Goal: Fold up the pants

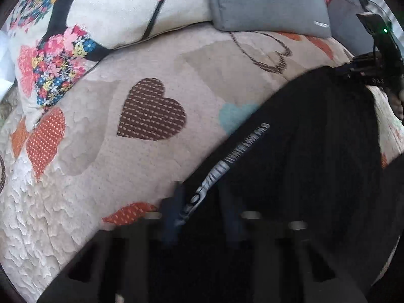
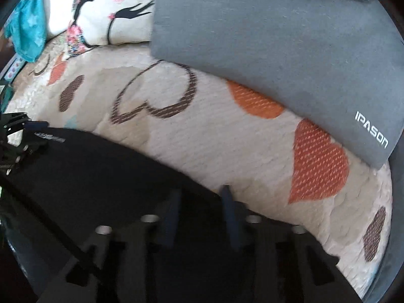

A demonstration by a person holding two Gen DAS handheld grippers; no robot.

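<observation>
— Claws?
— I read the left gripper [image 1: 202, 217] and right gripper [image 2: 202, 217] as both nipped onto the black pants [image 1: 303, 151], though blur hampers me.
— Pants' position?
— On the heart-print quilt [image 1: 151, 171], lying from six toward three o'clock in the left view.

Matt black cloth pants [image 1: 315, 151], rough quilted heart-print bedspread [image 1: 101, 166], smooth printed pillow [image 1: 106, 12], grey woven-cloth cushion [image 2: 277, 45]
</observation>
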